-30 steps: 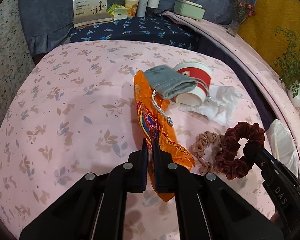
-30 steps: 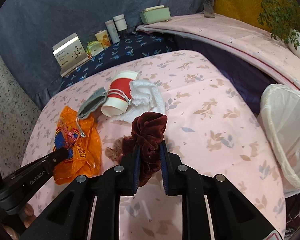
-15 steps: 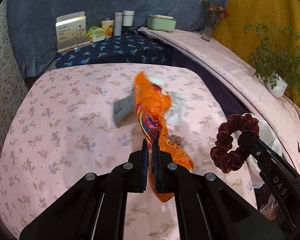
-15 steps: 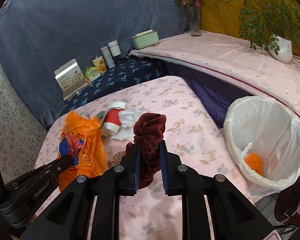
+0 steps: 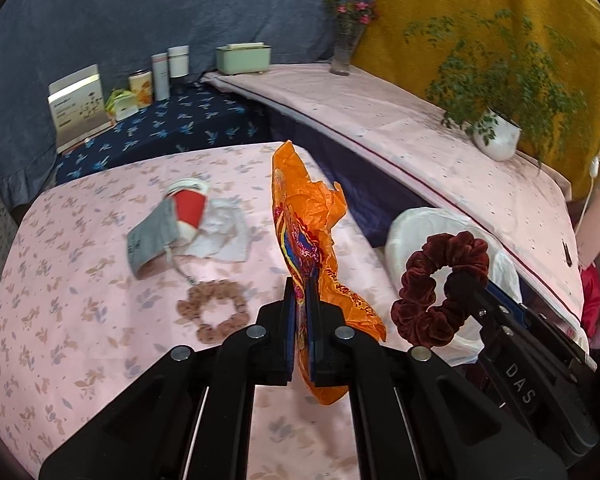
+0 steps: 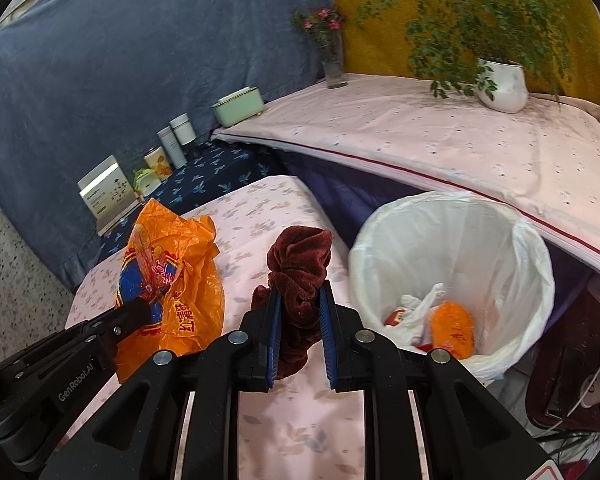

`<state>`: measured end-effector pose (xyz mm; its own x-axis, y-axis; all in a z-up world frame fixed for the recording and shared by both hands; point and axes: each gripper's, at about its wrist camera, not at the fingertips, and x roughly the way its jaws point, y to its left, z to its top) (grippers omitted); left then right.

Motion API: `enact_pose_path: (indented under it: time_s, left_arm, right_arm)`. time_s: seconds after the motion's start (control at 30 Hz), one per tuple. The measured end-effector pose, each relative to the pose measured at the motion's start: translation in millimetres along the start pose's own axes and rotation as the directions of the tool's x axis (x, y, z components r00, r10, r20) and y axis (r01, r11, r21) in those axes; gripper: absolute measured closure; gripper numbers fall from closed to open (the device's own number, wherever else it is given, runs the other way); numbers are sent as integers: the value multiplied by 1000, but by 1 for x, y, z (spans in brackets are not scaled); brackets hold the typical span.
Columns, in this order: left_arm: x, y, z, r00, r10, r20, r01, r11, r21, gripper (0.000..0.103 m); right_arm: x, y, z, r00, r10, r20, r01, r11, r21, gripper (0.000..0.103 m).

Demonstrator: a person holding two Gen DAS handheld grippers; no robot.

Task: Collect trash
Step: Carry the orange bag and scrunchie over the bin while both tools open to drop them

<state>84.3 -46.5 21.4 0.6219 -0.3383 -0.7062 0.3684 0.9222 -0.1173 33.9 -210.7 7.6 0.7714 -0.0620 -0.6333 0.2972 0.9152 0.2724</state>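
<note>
Our left tongs (image 5: pixel 300 300) pinch the wrapper (image 5: pixel 304 236); right tongs (image 6: pixel 299 320) grip the scrunchie (image 6: pixel 300 272); bin (image 6: pixel 452 240) holds some trash; cup (image 5: pixel 188 208) and tissue (image 5: pixel 228 236) remain.

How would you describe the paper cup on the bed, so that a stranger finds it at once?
Look at the pink floral bedspread, toward its far side. The cup lies on its side there, between a grey pouch and a white tissue. It alone has a broad red band.
</note>
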Motion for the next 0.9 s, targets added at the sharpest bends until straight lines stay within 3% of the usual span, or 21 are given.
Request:
enact_pose_path:
  time_s: [0.5,0.9]
  left_arm:
    - [33,-91,7,997,-68,-44,73,989,131,99]
    - [59,-126,11,992,-99,-84,113,976,188,99]
  right_arm:
    - [-5,-84,10,995,-96,10,94,991,93,86]
    - [11,-122,10,990,-137,-20,139,980,142,86]
